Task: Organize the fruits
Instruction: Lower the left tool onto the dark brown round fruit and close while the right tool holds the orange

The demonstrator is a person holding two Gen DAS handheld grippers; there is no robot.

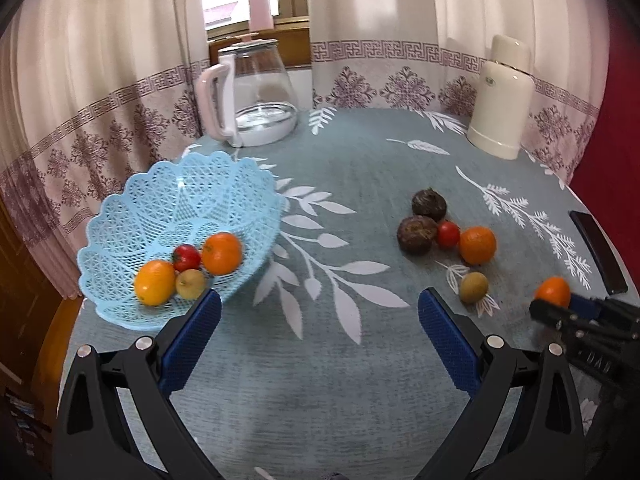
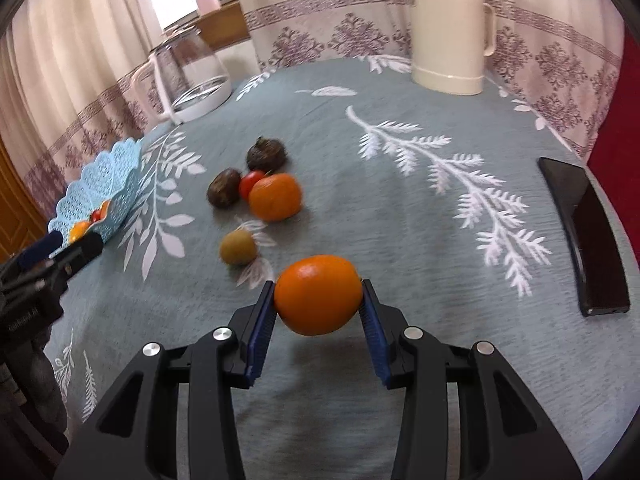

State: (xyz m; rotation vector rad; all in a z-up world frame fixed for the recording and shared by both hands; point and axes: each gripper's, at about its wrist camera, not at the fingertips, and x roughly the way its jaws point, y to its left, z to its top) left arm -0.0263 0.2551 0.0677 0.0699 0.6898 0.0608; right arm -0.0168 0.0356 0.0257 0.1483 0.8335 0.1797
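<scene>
Between the blue ribbed pads of our right gripper [image 2: 319,312] we pinch a round, glossy orange citrus fruit [image 2: 318,294] across its widest part, just above the grey leaf-patterned tablecloth [image 2: 400,240]. It looks light, firm-skinned and a little slippery, so we judge a gentle squeeze enough. Our left gripper [image 1: 320,320] hangs spread wide and empty beside the pale blue plastic lattice basket [image 1: 132,216].

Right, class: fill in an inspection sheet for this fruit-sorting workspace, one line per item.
Surface: grey-blue tablecloth with white leaf print.
Job's things: blue basket holds two oranges, a tomato and a green fruit; five fruits loose on the cloth.
Clutter: glass kettle, cream flask, black phone.
Grippers: left gripper open, empty; right gripper shut on orange.
Cables: nothing seen.
Surroundings: patterned curtains, window.
</scene>
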